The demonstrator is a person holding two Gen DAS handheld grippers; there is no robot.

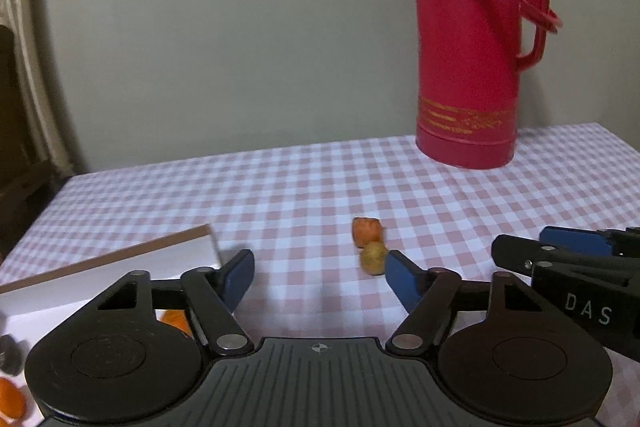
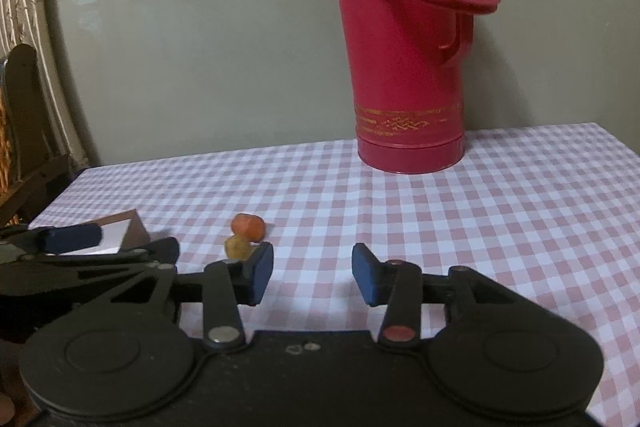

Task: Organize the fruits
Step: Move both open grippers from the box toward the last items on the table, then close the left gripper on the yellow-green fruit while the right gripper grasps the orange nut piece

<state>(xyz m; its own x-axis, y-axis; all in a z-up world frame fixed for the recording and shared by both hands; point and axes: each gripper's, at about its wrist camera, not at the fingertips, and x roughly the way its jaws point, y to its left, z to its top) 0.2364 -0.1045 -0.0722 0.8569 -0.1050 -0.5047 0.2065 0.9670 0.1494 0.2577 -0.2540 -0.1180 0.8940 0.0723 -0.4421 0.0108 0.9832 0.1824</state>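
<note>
Two small fruits lie touching on the checked tablecloth: an orange one behind a yellow-brown one. They also show in the right wrist view, orange and yellow-brown. My left gripper is open and empty, its right fingertip beside the yellow-brown fruit. My right gripper is open and empty, with the fruits just beyond its left fingertip. A white tray with a brown rim lies at the left and holds orange pieces and a dark fruit.
A tall red thermos stands at the back of the table by the grey wall; it also shows in the right wrist view. The right gripper shows at the left view's right edge. A dark chair stands off the table's left end.
</note>
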